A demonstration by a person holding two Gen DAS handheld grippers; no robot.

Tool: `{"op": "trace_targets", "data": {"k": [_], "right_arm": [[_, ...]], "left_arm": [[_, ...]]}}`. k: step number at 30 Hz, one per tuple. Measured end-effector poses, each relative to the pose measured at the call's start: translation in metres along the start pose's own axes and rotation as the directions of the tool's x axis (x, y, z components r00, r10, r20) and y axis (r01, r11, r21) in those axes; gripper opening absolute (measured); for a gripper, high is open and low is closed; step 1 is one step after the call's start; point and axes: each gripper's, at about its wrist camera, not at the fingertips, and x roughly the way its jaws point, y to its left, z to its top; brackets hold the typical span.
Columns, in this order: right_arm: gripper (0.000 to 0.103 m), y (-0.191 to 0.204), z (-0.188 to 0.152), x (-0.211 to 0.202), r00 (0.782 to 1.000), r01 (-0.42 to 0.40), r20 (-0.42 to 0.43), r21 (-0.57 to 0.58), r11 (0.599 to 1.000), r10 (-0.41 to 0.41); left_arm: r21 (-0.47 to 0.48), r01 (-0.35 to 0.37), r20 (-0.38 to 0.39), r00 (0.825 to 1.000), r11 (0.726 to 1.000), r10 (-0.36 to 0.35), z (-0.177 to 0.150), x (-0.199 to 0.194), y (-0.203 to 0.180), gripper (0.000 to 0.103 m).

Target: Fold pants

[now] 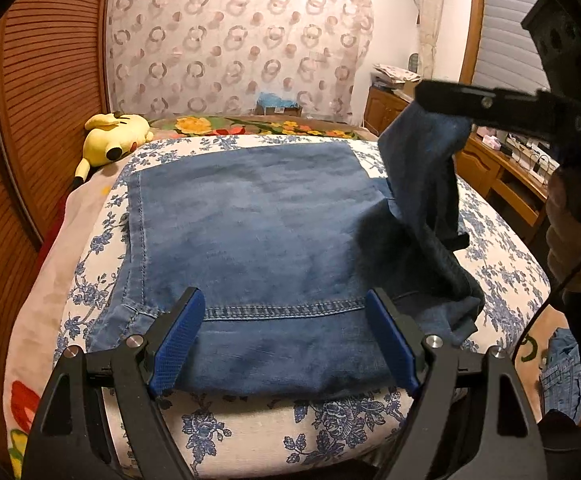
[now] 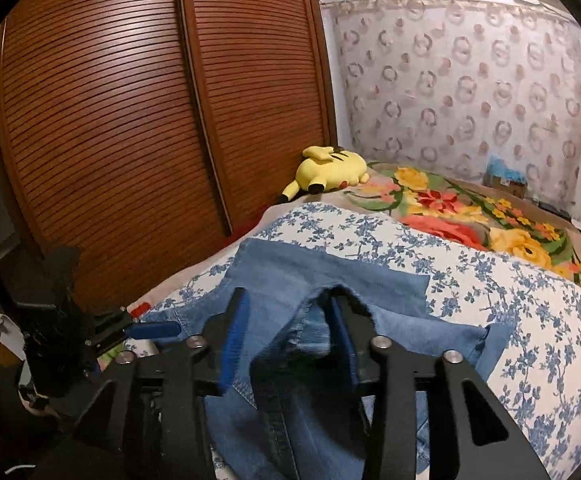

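From the left wrist cam, I'm hovering the left gripper [image 1: 286, 336] low over the near edge of the pants [image 1: 250, 232], which are lying flat on the bed [image 1: 502, 264] straight ahead of me. Its fingers are spread wide with nothing between the blue pads [image 1: 178, 340], so it's released, just straddling the hemmed edge closest to me. The denim is running away from this gripper toward the yellow plush [image 1: 114, 138] end of the bed, long axis roughly fore and aft. Up and to the right, I'm seeing the right gripper [image 1: 450, 100] lifting one end of the jeans clear off the bed, the cloth draping down from it.

From the right wrist cam, the right gripper [image 2: 290, 344] is sitting with bunched denim between and over its fingers. I'm reading it as grasping the pants [image 2: 330, 276], though the fabric is hiding the actual pinch, so that's a judgement. The rest of the jeans are lying flat just ahead and slightly left of it, with the left gripper [image 2: 158, 328] poking in low on the left.

So the right hand is the one carrying the flap, and I'm guessing the fold is going leftward across the flat part, with the left one nearest to pin the edge.
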Motion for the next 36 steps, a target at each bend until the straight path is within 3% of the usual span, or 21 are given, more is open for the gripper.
{"op": "trace_targets", "data": {"k": [5, 8, 22, 28, 36], "right_arm": [[0.048, -0.006, -0.009, -0.007, 0.999, -0.036, 0.002, 0.028, 0.999, 0.036], [0.048, -0.007, -0.013, 0.001, 0.995, -0.091, -0.045, 0.051, 0.995, 0.094], [0.048, 0.014, -0.015, 0.028, 0.974, -0.081, -0.202, 0.106, 0.991, 0.101], [0.048, 0.009, -0.012, 0.001, 0.987, -0.011, -0.159, 0.062, 0.998, 0.021], [0.048, -0.011, -0.031, -0.011, 0.984, 0.106, -0.150, 0.070, 0.992, -0.095]], "left_arm": [[-0.004, 0.002, 0.002, 1.000, 1.000, -0.002, 0.002, 0.002, -0.002, 0.083], [-0.002, 0.003, -0.005, 1.000, 1.000, -0.003, 0.002, 0.005, -0.004, 0.083], [-0.026, -0.010, -0.026, 1.000, 1.000, 0.009, -0.007, 0.009, 0.005, 0.083], [-0.027, -0.006, -0.019, 1.000, 1.000, 0.006, -0.007, 0.007, 0.008, 0.083], [0.008, 0.003, -0.003, 1.000, 1.000, -0.003, 0.011, 0.015, 0.003, 0.083]]}}
